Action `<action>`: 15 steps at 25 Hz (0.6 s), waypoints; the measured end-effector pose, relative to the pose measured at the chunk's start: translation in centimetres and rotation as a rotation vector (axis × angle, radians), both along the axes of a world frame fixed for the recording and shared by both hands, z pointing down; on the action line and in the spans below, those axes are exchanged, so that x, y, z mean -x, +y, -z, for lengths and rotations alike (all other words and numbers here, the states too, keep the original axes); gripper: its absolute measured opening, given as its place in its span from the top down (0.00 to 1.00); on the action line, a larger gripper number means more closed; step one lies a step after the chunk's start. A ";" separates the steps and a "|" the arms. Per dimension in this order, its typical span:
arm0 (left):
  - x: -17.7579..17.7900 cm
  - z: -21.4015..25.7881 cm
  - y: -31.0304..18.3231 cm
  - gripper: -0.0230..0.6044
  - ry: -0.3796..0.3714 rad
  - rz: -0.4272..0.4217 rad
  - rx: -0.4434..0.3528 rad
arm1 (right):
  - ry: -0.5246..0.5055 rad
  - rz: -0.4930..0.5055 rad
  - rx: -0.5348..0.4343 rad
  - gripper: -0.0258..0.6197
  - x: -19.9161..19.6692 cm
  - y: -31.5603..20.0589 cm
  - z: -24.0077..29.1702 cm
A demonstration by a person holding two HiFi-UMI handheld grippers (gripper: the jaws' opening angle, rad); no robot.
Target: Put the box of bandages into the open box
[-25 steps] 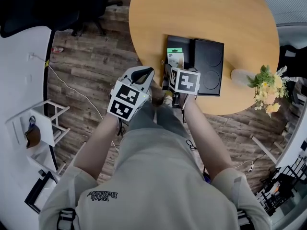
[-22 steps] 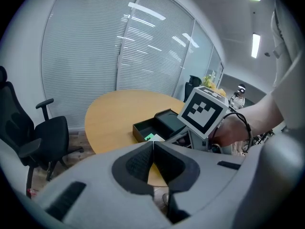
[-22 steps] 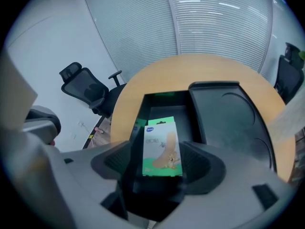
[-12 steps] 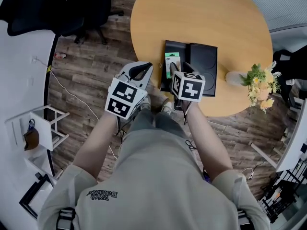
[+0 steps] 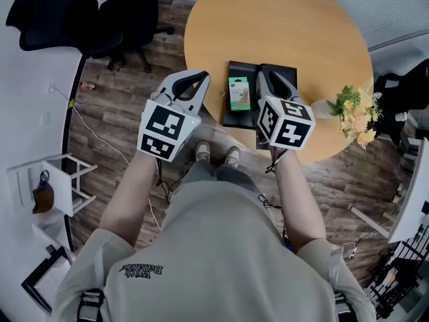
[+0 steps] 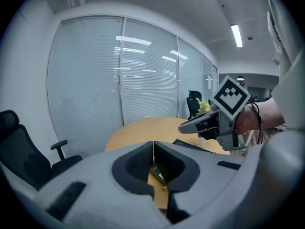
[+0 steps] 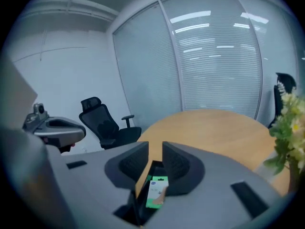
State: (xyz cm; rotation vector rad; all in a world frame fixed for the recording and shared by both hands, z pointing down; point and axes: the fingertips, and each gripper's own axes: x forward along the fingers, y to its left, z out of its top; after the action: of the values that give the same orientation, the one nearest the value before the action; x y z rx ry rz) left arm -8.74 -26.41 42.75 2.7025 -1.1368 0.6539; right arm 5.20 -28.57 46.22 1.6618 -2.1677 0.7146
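Two jaw pairs, both empty | my left gripper: jaws together | my right gripper: jaws have just been closing, slim gap left | bandage box: green-topped, white, flat on left half of black open box near table edge | print too small to read | bare tabletop beyond

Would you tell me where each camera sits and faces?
Head view: on the person's head, steeply down at the table, bandage box, torso, left gripper, right gripper.
Left gripper view: on that gripper, across the table; own shut jaws.
Right gripper view: on its gripper, toward the bandage box; own jaws, just closing, nothing between.
All share the table.
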 end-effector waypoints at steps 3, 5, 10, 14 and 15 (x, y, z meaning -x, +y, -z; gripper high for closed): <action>0.4 2.7 -0.4 0.93 -0.002 0.007 -0.065 | 0.007 -0.007 -0.102 0.84 -0.7 0.2 4.0; 0.4 4.7 -0.4 0.92 0.001 0.005 -0.112 | 0.005 -0.001 -0.190 0.87 -0.9 0.5 7.1; 0.3 10.0 0.3 0.92 0.025 0.001 -0.214 | 0.045 0.041 -0.443 0.89 -0.7 2.3 15.0; 0.4 14.9 1.3 0.92 0.062 0.018 -0.338 | 0.039 0.080 -0.568 0.90 -0.4 4.7 20.2; 0.7 16.3 1.6 0.93 0.080 0.040 -0.374 | 0.033 0.088 -0.590 0.90 -0.4 5.4 21.3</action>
State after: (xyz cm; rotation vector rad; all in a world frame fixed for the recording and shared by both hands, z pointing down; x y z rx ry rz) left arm -9.40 -24.85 26.43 2.9640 -1.4121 0.3513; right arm 5.60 -23.19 24.97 1.7922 -2.5665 0.0066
